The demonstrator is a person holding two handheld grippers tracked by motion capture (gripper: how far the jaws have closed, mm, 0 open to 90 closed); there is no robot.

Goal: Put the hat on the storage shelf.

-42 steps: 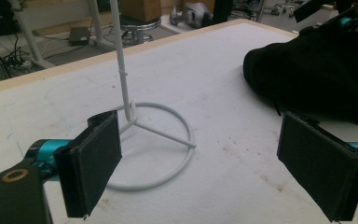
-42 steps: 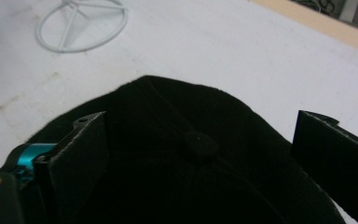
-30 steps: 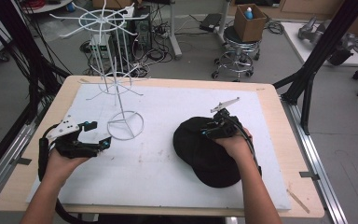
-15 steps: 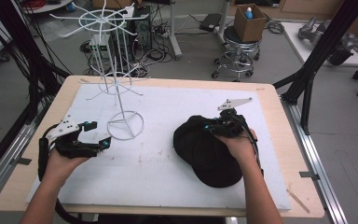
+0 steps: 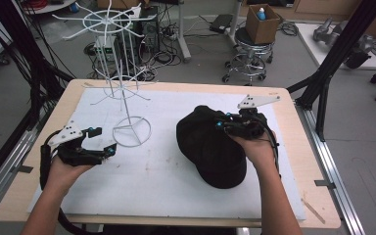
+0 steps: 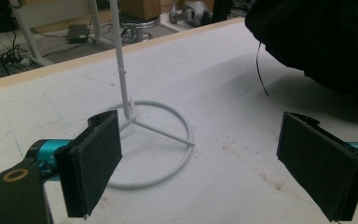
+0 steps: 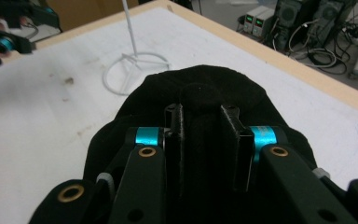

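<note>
Counter [image 5: 293, 196] edges first: the white mat [image 5: 152, 186] covers most of the top, with a bare wooden border showing on all sides. Your widest free stretch of mat lies in the middle and along the near edge, between your two hands. The white wire stand [image 5: 127, 117] sits on the mat toward the far left, its ring base just beyond your left hand-held gripper [image 5: 110, 149]. The black cap [image 5: 210, 147] lies right of centre, well apart from the stand's base and clear of the right and near edges of the mat.

Left hand-held gripper: jaws stand wide apart with nothing between the pads. It rests low at the left side of the mat, pointing toward the stand's ring base, close to it but not touching. In the left gripper view the ring base [image 6: 154, 140] sits between and beyond the two pads, and the cap's dark cloth [image 6: 317, 42] shows at the upper right.

Right hand-held gripper [image 5: 220, 125]: you have it at the far right side of the cap. The jaws have just been closing, and in the right gripper view they are clamped on a fold of the cap's black fabric [image 7: 200, 135], which bunches up between the pads.
</note>
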